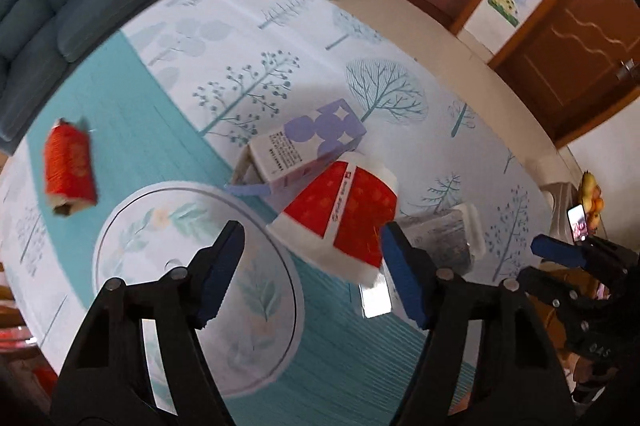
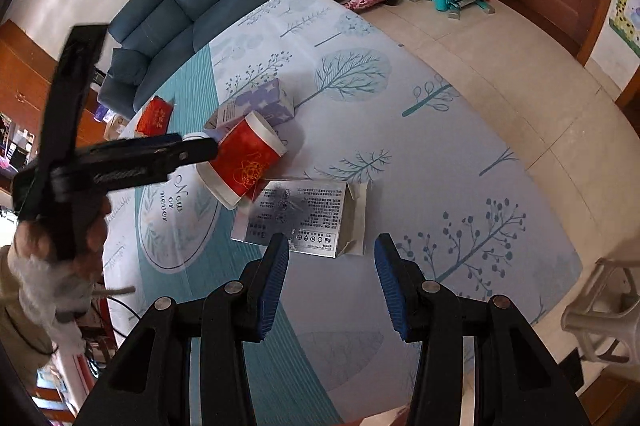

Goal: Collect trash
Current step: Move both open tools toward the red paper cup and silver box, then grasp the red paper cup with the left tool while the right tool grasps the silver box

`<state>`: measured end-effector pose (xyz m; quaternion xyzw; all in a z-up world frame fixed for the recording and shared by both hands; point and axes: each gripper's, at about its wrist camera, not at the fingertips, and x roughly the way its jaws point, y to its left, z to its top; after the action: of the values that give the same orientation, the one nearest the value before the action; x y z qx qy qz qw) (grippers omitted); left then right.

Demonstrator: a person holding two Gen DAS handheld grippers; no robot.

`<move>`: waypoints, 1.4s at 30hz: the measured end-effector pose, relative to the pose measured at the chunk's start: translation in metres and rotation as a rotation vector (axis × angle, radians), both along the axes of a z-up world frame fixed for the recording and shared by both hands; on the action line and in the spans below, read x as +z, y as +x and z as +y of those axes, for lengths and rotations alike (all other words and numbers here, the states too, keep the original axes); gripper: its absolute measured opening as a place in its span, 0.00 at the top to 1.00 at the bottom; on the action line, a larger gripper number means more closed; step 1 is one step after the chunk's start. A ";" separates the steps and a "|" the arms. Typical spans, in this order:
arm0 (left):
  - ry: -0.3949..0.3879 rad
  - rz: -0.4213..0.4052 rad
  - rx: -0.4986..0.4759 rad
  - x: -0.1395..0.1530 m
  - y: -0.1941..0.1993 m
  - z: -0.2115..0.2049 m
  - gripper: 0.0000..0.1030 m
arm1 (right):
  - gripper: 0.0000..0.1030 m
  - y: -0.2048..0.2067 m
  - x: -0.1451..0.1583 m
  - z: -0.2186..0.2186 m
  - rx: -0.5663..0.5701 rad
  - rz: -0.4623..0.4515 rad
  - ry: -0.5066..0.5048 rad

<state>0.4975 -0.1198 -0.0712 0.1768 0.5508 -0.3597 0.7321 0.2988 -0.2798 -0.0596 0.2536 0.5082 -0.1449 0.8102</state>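
Left hand-held gripper (image 1: 312, 250) is open w/ nothing gripped, jaws straddling the toppled red paper cup (image 1: 344, 216) on the mat (image 1: 120, 114), apparently lining up a pick; right hand-held gripper (image 2: 332, 250), open and empty, hovers over the silver carton (image 2: 300, 218) beside it.

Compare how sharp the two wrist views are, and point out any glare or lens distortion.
Left wrist view: motion-smeared, the red paper cup and the red packet are soft-edged. Right wrist view: much crisper, print on the silver box shows as clear lines, though its face has a dull sheen; only the left gripper is blurred. Both views: fisheye bends the play mat edges, with dark corners.
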 end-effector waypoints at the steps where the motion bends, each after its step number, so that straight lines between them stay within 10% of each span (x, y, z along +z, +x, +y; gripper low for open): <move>1: 0.009 0.011 -0.014 -0.007 0.004 -0.005 0.34 | 0.56 0.001 -0.003 0.001 0.006 0.004 -0.004; 20: 0.030 0.123 -0.047 -0.057 0.019 -0.046 0.30 | 0.56 -0.006 -0.027 -0.011 0.115 -0.059 0.046; 35: 0.059 0.094 0.081 -0.074 0.019 -0.067 0.29 | 0.32 0.030 -0.045 -0.012 0.563 -0.124 -0.088; 42: 0.077 0.058 0.143 -0.072 0.009 -0.050 0.50 | 0.28 0.038 -0.055 -0.019 0.639 -0.120 -0.030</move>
<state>0.5069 -0.1698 -0.1433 0.1544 0.5965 -0.2900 0.7323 0.3364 -0.2985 -0.1144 0.0772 0.5111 0.1247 0.8469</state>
